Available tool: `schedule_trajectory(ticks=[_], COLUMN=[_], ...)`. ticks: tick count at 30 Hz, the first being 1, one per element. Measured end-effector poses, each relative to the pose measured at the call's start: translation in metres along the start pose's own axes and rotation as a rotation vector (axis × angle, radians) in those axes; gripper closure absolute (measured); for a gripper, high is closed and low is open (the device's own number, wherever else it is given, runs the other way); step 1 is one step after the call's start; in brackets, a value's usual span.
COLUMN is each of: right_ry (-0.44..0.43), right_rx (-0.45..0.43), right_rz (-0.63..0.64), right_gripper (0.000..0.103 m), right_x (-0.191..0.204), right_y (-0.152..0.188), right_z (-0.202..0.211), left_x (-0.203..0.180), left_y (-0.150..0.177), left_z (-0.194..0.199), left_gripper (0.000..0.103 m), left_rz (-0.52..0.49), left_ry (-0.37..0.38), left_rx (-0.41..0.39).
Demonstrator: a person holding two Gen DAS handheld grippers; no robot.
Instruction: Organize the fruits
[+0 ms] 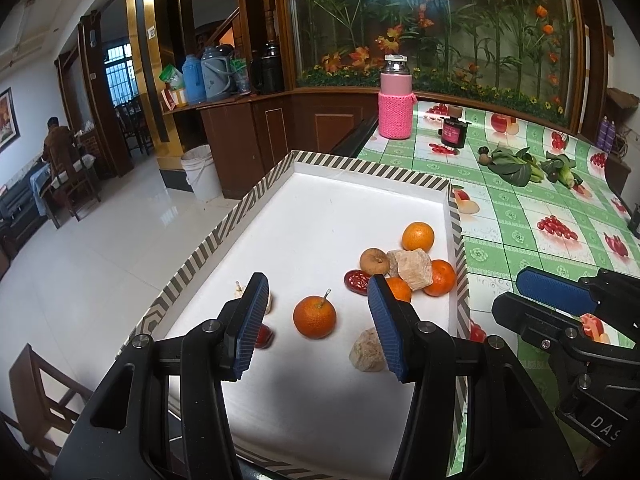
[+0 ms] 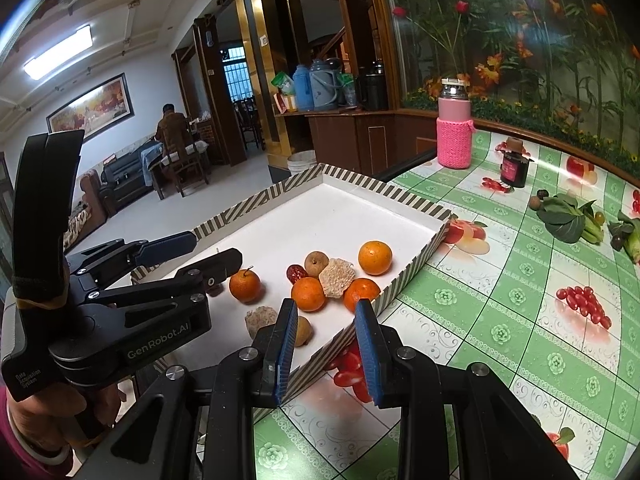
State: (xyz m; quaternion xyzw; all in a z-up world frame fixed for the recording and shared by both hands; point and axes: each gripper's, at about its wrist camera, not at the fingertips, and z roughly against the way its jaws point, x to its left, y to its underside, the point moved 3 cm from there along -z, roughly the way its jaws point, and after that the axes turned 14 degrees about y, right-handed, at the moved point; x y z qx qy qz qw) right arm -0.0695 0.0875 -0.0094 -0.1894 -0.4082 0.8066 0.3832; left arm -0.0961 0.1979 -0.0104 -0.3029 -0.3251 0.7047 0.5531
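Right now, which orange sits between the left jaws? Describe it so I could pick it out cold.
Start at the white tray with the striped rim on the green fruit-print tablecloth. Three oranges crowd the pale chunks by the tray's right wall; the stemmed orange lies apart, nearer the camera, framed by the open left gripper. It alone carries a short upright stem.

Both grippers are chunky black plastic with ribbed blue pads on the fingers, and the left gripper (image 2: pixel 182 250) has "GenRobot.AI" printed in white on its body plus round silver screws at the joints. The right gripper (image 2: pixel 326 350) is the same build with the same screws. The hand (image 2: pixel 60 412) has a pink sleeve at the wrist.
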Motion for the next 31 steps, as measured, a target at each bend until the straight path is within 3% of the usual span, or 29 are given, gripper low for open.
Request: schedule_trajectory(ticks=[27, 31], right_ry=[-0.014, 0.000], right_rx=[0.027, 0.021], right_rz=[-0.013, -0.043], right_gripper=[0.074, 0.075], right_x=[-0.002, -0.014], right_y=[0.004, 0.006], right_z=[-0.006, -0.001], left_x=[-0.006, -0.018], left_y=[-0.002, -0.004], left_z=[-0.008, -0.010], left_gripper=[0.051, 0.051], left_rz=[-0.021, -0.026], left_ry=[-0.043, -0.004], left_rx=[-0.002, 0.014])
